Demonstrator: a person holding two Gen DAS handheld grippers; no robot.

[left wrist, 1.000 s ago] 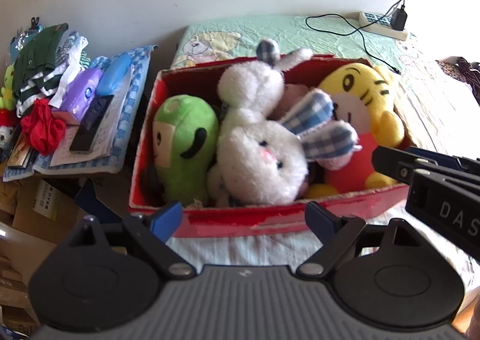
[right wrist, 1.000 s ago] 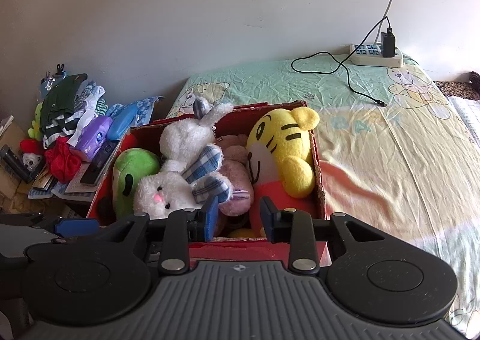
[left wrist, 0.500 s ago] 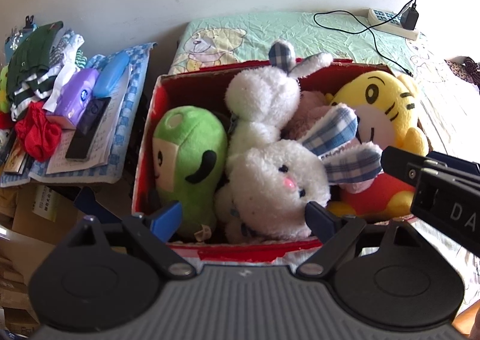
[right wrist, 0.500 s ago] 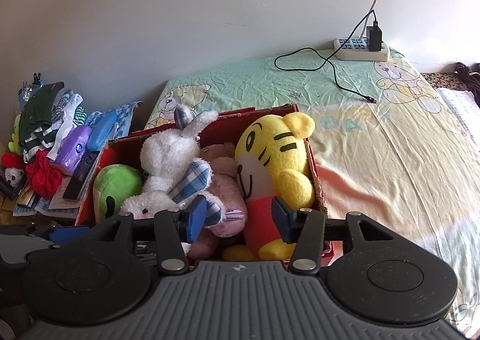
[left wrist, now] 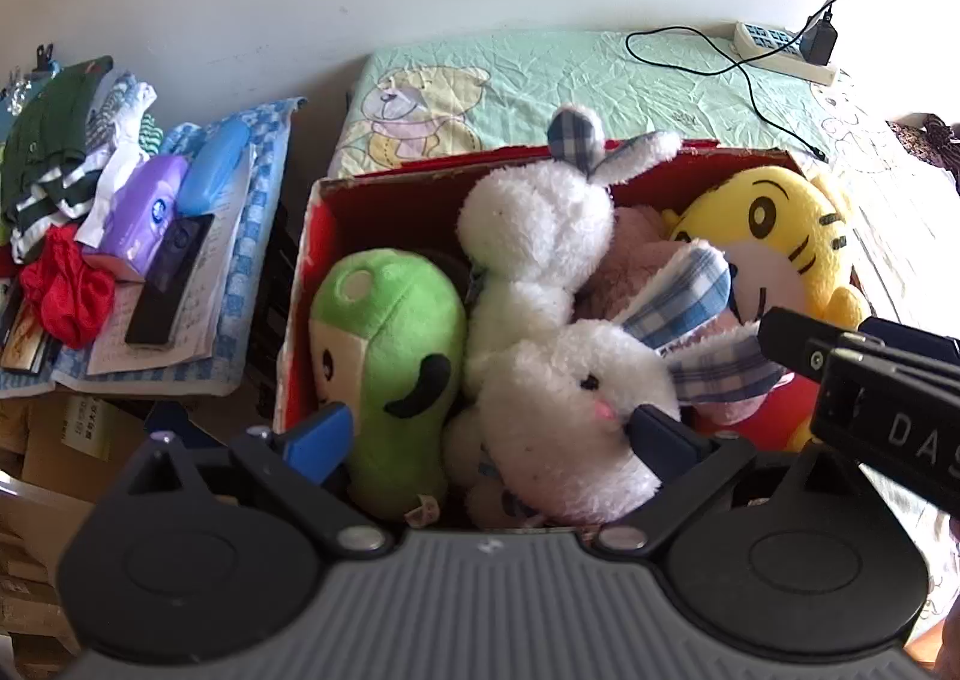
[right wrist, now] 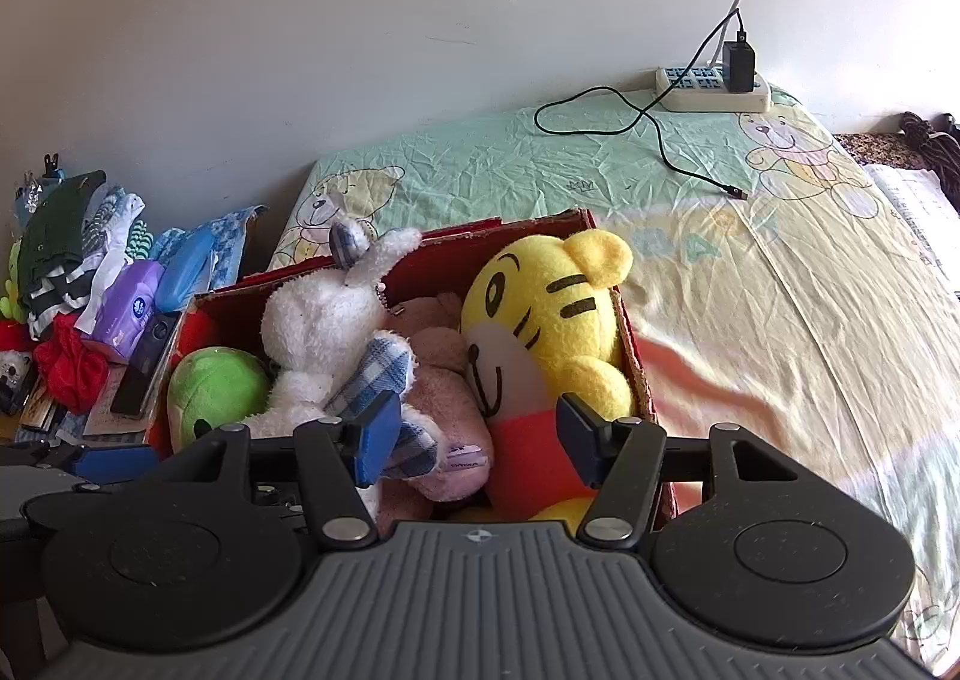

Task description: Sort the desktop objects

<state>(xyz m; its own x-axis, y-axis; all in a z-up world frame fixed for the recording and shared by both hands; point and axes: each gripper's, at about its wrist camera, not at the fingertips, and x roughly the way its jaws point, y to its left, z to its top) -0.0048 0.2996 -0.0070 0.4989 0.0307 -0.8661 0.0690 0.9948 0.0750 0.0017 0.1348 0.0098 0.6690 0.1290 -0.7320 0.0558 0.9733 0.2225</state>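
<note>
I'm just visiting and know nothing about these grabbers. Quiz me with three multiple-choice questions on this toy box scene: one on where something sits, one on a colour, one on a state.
1. Where is the yellow tiger in the red box?
A. At the end nearest the bed's open sheet
B. At the end beside the clothes pile
C. Outside, on the sheet

2. What colour is the toy at the box's other end?
A. Blue
B. Green
C. Orange

3. How do the right gripper's jaws stand?
A. Shut on the tiger
B. Shut on nothing
C. Open

Answers: 1 A, the tiger leans on the wall next to the bare sheet. 2 B, the green toy lies there. 3 C, a wide gap shows between its fingers.
</note>
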